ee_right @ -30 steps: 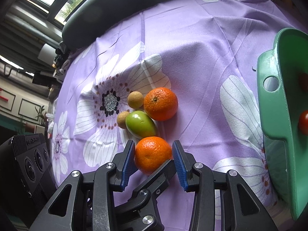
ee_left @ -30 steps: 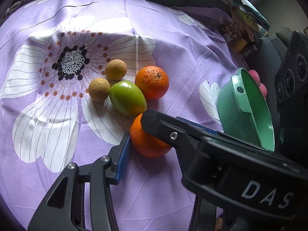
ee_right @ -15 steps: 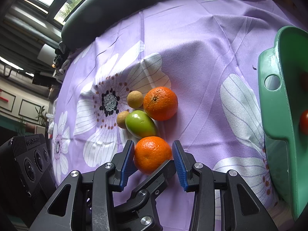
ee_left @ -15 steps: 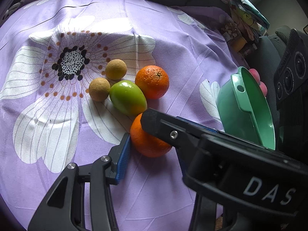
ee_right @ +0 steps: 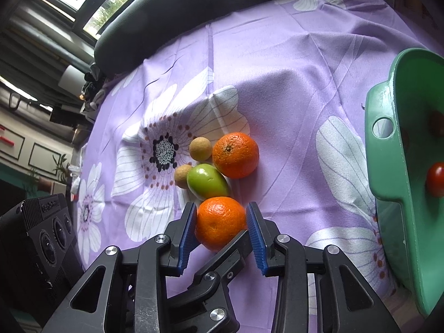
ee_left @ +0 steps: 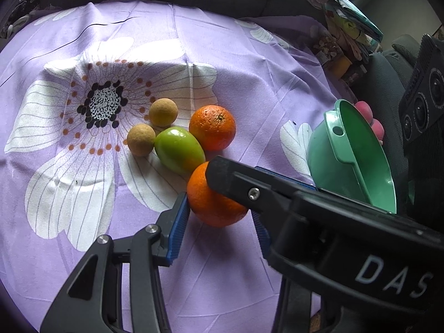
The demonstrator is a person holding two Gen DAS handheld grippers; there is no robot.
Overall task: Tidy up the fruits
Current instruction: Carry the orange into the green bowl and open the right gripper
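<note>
An orange (ee_right: 219, 223) lies on the purple flowered cloth, and my right gripper (ee_right: 222, 233) stands with its blue pads (ee_right: 188, 233) touching both its sides. In the left wrist view the same orange (ee_left: 212, 199) shows between blue pads (ee_left: 177, 229); a black bar crosses in front, so I cannot tell whose fingers these are. A green bowl (ee_right: 388, 166) at the right holds a red fruit (ee_right: 435, 179). A second orange (ee_right: 235, 155), a green fruit (ee_right: 206, 181) and two small tan round fruits (ee_right: 200, 148) cluster behind.
A dark cushion (ee_right: 166, 22) lies along the cloth's far edge. The green bowl (ee_left: 349, 152) is tilted, with fingers of a hand behind it. A black camera block (ee_right: 47, 238) sits at the left. Clutter (ee_left: 347, 33) stands off the far right corner.
The right gripper's pads have closed in slightly on the orange. The fruits and the bowl have not moved.
</note>
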